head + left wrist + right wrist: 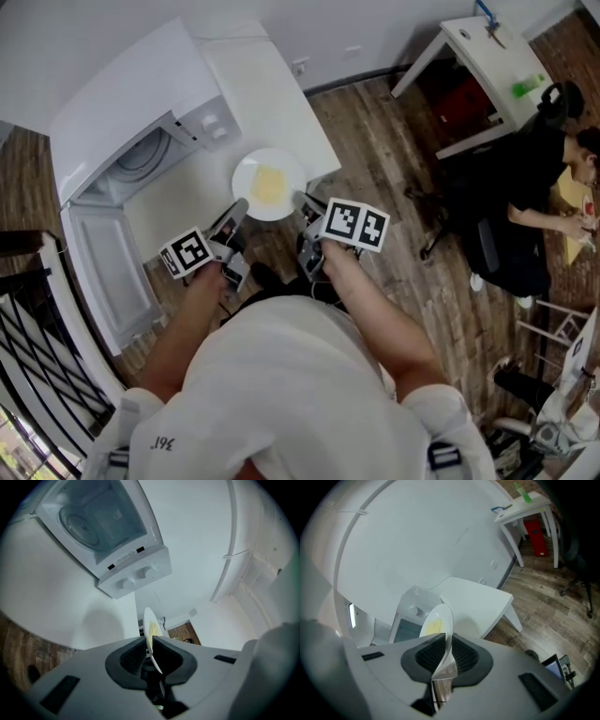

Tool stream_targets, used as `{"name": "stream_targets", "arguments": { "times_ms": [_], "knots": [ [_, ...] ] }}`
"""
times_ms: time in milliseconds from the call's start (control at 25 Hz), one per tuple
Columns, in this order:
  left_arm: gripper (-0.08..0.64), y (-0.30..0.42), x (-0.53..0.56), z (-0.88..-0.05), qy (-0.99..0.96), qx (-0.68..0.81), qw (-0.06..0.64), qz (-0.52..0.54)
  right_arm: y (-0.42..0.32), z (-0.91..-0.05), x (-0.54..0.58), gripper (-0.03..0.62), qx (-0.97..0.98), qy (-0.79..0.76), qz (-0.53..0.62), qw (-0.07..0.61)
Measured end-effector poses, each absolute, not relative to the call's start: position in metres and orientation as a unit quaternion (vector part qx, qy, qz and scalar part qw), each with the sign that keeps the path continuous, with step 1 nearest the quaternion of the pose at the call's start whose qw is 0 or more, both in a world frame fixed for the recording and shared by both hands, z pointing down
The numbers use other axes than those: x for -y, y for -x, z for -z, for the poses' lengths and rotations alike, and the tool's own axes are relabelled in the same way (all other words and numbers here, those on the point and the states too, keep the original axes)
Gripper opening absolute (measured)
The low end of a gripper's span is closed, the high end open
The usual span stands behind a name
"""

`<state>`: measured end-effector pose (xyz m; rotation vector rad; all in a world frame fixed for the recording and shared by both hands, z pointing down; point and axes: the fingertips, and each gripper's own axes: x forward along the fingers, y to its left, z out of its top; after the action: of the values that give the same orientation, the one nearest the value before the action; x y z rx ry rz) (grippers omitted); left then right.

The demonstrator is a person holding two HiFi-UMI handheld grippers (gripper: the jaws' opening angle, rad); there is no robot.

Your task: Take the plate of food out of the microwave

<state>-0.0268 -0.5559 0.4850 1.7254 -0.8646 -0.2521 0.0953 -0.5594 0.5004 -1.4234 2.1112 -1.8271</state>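
A white plate (245, 174) with a flat yellow piece of food (269, 186) hangs level over the front edge of the white table (267, 80), outside the microwave (141, 127). My left gripper (238, 210) is shut on the plate's near left rim. My right gripper (304, 201) is shut on the near right rim. The left gripper view shows the plate (150, 626) edge-on, pinched between the left gripper's (149, 645) pads. In the right gripper view the plate (437, 619) runs between the right gripper's (446, 651) pads. The microwave door (108, 272) stands wide open and the cavity (141, 159) looks empty.
The microwave (105, 531) sits at the table's left end. A white desk (492, 61) stands at the back right, with a seated person (553, 187) and a dark chair (478, 234) beside it. A black railing (28, 347) runs along the left. The floor is wood.
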Motion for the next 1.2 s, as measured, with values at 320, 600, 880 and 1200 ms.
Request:
{"name": "stream_targets", "arguments": {
  "times_ms": [320,600,880,1200],
  "knots": [
    [0.048,-0.009,0.585,-0.49,-0.757,0.345,0.551,0.072,-0.134,-0.503,0.582,0.044,-0.66,0.481,0.576,0.025],
    [0.048,-0.049,0.608,-0.488,-0.772,0.316,0.547,0.065,-0.172,-0.502,0.603,0.044,-0.65,0.499,0.572,0.035],
    [0.048,-0.074,0.623,-0.49,-0.78,0.305,0.544,0.061,-0.196,-0.503,0.616,0.044,-0.644,0.512,0.568,0.04],
    [0.048,-0.079,0.637,-0.494,-0.779,0.303,0.545,0.06,-0.2,-0.506,0.63,0.044,-0.644,0.515,0.563,0.04]
  ]
}}
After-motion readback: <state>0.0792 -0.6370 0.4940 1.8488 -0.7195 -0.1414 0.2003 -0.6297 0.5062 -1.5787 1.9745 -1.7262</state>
